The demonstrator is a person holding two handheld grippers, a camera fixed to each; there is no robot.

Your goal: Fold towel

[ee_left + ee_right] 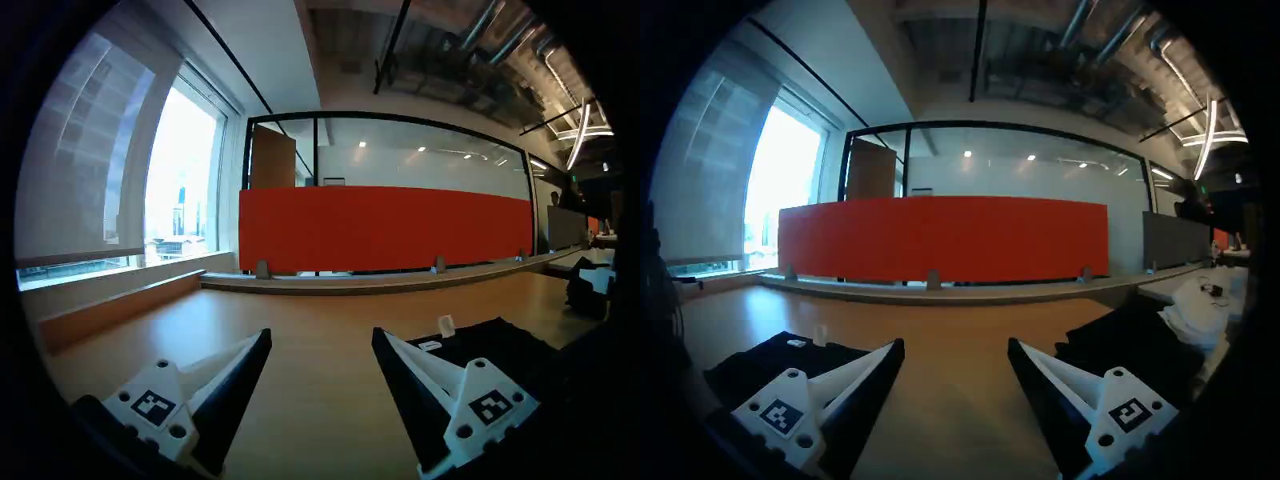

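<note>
A black towel [488, 342] with small white tags lies on the wooden table [320, 320], just right of my left gripper [322, 340]. That gripper hovers low over bare wood, open, nothing between its fingers. In the right gripper view the same black towel [780, 356] lies at the lower left, partly behind the left finger. My right gripper [956, 346] is open too, over bare table. A second black cloth pile [1128, 340] sits to its right.
A red divider panel [384, 228] runs along the table's far edge. A window ledge [112, 280] borders the left side. White folded cloths [1204, 312] lie at the far right, and more dark and white items [592, 288] sit at the table's right end.
</note>
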